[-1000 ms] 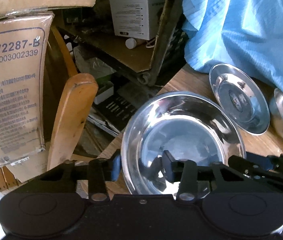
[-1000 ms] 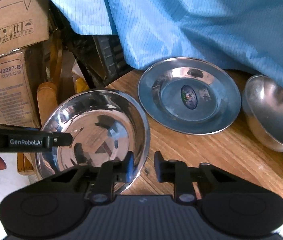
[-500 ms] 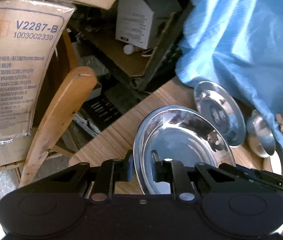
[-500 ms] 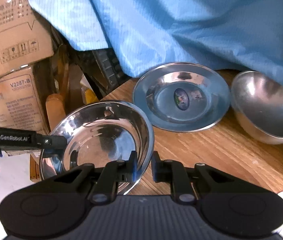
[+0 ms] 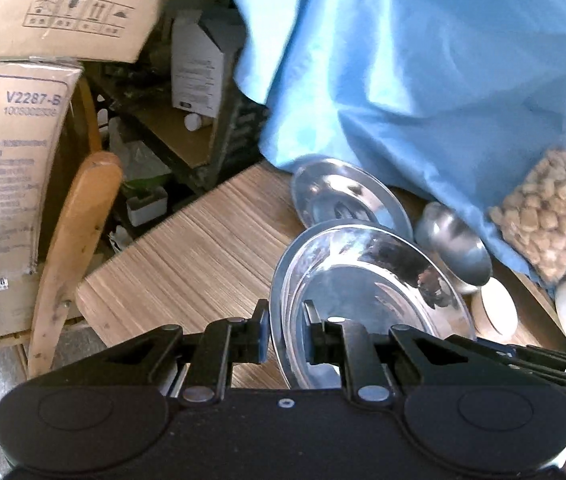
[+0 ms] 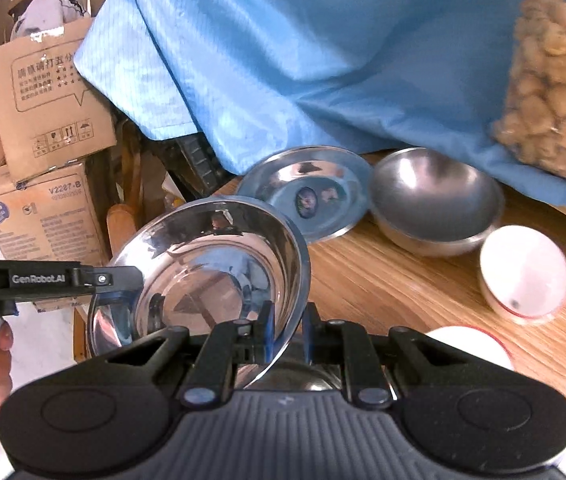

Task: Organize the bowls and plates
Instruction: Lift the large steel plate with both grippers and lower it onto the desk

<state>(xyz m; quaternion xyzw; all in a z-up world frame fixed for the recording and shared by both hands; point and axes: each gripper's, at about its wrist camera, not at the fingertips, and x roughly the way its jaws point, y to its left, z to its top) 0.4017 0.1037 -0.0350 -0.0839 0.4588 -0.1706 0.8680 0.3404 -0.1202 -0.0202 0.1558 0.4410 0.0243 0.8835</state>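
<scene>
A large shiny steel bowl (image 5: 367, 280) (image 6: 203, 264) hangs tilted above the wooden table (image 5: 187, 248), held on two sides. My left gripper (image 5: 286, 320) is shut on its left rim, one pad inside and one outside. My right gripper (image 6: 288, 320) is shut on the opposite rim. In the right wrist view the left gripper (image 6: 119, 280) clamps the bowl's far edge. Behind it on the table lie a steel plate (image 6: 307, 196) (image 5: 347, 196) with a sticker and a smaller matte steel bowl (image 6: 431, 196) (image 5: 455, 248).
A white bowl with a red rim (image 6: 523, 276) lies tilted at the right, another white dish (image 6: 467, 344) nearer. A blue cloth (image 6: 323, 60) and a bag of snacks (image 6: 559, 92) hang over the back. Cardboard boxes (image 5: 7, 160) and a wooden chair back (image 5: 79, 240) stand left.
The left gripper's jaws closed onto the large bowl's rim. Both grippers then lifted the bowl and carried it right, nearer the steel plate and small bowl.
</scene>
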